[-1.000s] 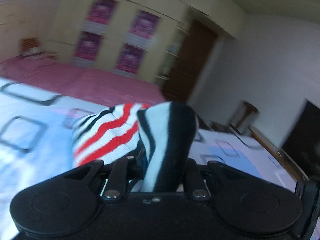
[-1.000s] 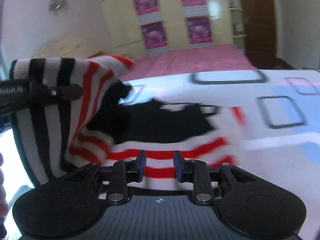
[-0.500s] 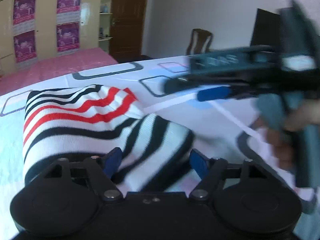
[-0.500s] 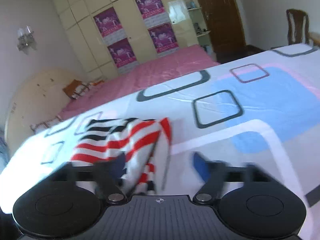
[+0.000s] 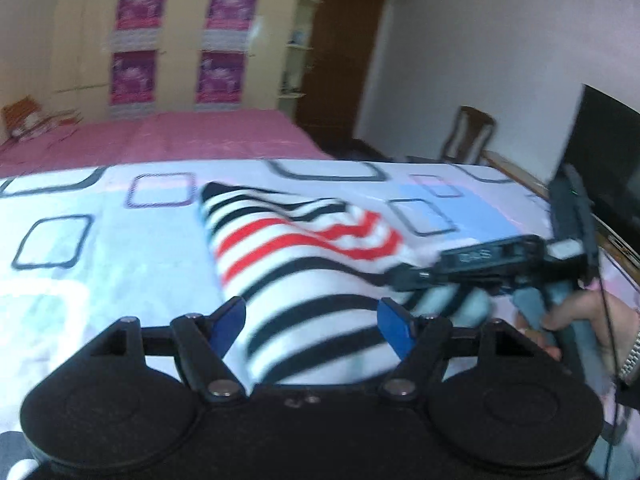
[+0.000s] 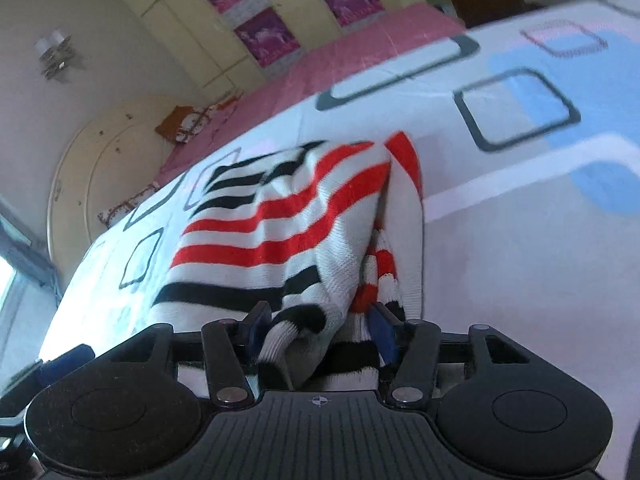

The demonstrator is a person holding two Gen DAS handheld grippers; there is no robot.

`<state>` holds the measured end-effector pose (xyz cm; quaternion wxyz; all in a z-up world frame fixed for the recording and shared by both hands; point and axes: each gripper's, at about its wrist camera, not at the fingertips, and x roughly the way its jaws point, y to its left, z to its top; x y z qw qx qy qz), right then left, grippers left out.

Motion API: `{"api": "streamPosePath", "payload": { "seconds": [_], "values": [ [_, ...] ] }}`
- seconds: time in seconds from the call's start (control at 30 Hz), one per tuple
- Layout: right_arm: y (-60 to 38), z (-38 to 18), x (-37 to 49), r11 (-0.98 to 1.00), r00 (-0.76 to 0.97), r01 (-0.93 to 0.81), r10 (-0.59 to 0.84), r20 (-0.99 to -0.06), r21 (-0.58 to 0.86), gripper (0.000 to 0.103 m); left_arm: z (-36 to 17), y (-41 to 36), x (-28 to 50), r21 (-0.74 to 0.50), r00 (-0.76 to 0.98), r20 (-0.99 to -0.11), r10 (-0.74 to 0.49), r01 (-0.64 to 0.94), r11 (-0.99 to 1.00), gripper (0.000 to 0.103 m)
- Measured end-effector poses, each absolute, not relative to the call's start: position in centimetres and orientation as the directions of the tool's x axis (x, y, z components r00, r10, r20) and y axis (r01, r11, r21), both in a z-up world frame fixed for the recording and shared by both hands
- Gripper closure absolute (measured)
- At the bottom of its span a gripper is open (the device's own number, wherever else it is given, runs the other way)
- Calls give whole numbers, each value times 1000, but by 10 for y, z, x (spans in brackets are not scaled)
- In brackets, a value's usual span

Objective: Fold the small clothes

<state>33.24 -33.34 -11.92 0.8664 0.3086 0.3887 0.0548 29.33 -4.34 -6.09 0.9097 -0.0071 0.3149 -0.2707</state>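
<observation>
A small knitted garment [image 5: 304, 248] with black, white and red stripes lies folded on the patterned bed sheet [image 5: 100, 264]. My left gripper [image 5: 311, 324] straddles its near black-striped end. Its blue pads [image 5: 228, 320] stand clear of the fabric on both sides while the jaws are closing. In the right wrist view the same garment [image 6: 280, 232] shows its bunched open edge. My right gripper [image 6: 320, 326] has that bunched edge between its pads and its jaws are closing around it. The right gripper [image 5: 400, 278] and the hand holding it [image 5: 572, 312] also show in the left wrist view, at the garment's right side.
The white sheet [image 6: 520, 240] with blue and dark squares spreads all round the garment. Beyond it lie a pink bedspread [image 5: 180, 136], a wardrobe with purple posters [image 5: 180, 40] and a brown door [image 5: 340, 60]. A chair [image 5: 468, 136] and a dark screen [image 5: 608, 152] stand at the right.
A second ago both grippers held the garment up, shut on it. They let go; the garment now lies folded on the bed, and both grippers sit low at its near ends, jaws apart.
</observation>
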Motion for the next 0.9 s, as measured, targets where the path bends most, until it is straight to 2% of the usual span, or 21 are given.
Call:
{"api": "streamPosePath", "payload": {
  "seconds": [0.1,0.13,0.17,0.3,0.43,0.6,0.7,0.77,0.9],
  "values": [
    [-333,-121,340,803,703,154,320,-635,575,49,-66,-38,311,-211,663,-578,-475,441,872,32],
    [-330,-121,342,813,706,148,312,-636,563,57,-68,-39,317,-218,662,-584,-469,429,877,32],
    [-328,-122,344,814,701,140,320,-637,563,73,-68,-37,318,-225,661,-586,-468,423,878,32],
    [-326,-114,342,843,726,120,286,-625,524,78,-69,-38,323,-233,656,-590,-470,420,877,32],
    [-334,-86,325,889,790,91,210,-576,449,79,-67,-50,334,-252,651,-572,-499,439,862,32],
    [-342,-121,325,865,733,163,215,-645,474,79,-81,-70,345,-287,595,-606,-528,455,843,32],
    [-344,-118,323,854,740,170,218,-636,491,75,-92,-78,346,-222,612,-631,-477,446,867,26],
    [-348,-111,315,853,734,169,226,-640,494,67,-94,-76,347,-223,612,-635,-472,441,870,25],
    [-358,-98,284,847,731,152,251,-635,510,67,-95,-68,345,-240,600,-639,-481,438,866,25]
  ]
}}
